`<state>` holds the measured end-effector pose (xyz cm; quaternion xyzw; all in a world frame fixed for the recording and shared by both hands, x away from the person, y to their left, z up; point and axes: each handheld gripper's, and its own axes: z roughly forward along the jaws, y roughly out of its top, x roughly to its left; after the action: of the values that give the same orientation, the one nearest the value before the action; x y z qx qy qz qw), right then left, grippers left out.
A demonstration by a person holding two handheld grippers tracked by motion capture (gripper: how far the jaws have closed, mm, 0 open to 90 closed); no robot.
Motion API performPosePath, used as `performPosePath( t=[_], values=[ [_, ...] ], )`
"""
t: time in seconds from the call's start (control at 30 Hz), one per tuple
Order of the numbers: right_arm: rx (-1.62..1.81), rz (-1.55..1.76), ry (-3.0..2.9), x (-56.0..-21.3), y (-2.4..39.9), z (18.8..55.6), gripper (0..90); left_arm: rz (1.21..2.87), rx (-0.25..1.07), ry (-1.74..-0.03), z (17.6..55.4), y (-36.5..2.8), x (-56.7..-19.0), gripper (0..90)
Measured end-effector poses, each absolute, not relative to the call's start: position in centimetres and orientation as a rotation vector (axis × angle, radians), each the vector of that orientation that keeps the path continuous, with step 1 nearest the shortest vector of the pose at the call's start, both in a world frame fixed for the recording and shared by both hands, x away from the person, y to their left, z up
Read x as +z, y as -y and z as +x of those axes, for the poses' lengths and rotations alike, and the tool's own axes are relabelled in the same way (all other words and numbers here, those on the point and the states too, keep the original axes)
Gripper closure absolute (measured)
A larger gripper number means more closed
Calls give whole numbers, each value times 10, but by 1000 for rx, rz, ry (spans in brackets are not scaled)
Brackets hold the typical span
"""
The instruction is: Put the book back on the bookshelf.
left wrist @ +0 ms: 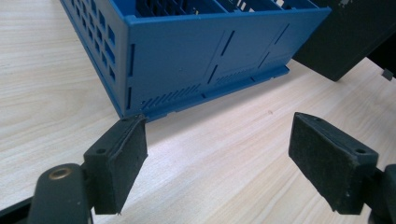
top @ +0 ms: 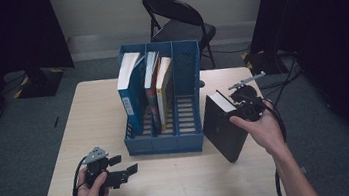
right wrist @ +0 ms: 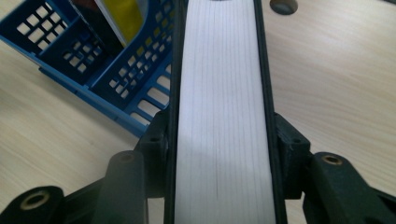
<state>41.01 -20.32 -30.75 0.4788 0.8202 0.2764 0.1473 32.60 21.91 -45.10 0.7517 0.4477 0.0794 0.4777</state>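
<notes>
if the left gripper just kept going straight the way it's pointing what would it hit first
Probably the blue file rack: the open left gripper points across bare table at its front wall and near corner, though depth is hard to judge.

There was one blue rack (top: 166,129) with three compartments, near the frame's centre. Three books (top: 148,83) stood in it, and one black book (top: 222,122) was right of centre, four books altogether. Two grippers, lower left (top: 123,166) and right (top: 234,106). One chair (top: 178,19) up top, one counter (top: 182,177).
</notes>
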Motion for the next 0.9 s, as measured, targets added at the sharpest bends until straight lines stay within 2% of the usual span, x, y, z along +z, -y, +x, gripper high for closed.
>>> performPosePath(
  t=[0.63, 0.73, 0.9],
  values=[
    [448, 1439, -2530, -314, 186, 435, 502, 1821, 209, -1122, 326, -223, -451, 195],
    [402, 1444, -2565, -318, 187, 435, 473, 1816, 210, -1135, 326, -224, -451, 193],
    [395, 1457, -2559, -319, 187, 435, 497, 1811, 217, -1140, 326, -224, -451, 195]
  ],
)
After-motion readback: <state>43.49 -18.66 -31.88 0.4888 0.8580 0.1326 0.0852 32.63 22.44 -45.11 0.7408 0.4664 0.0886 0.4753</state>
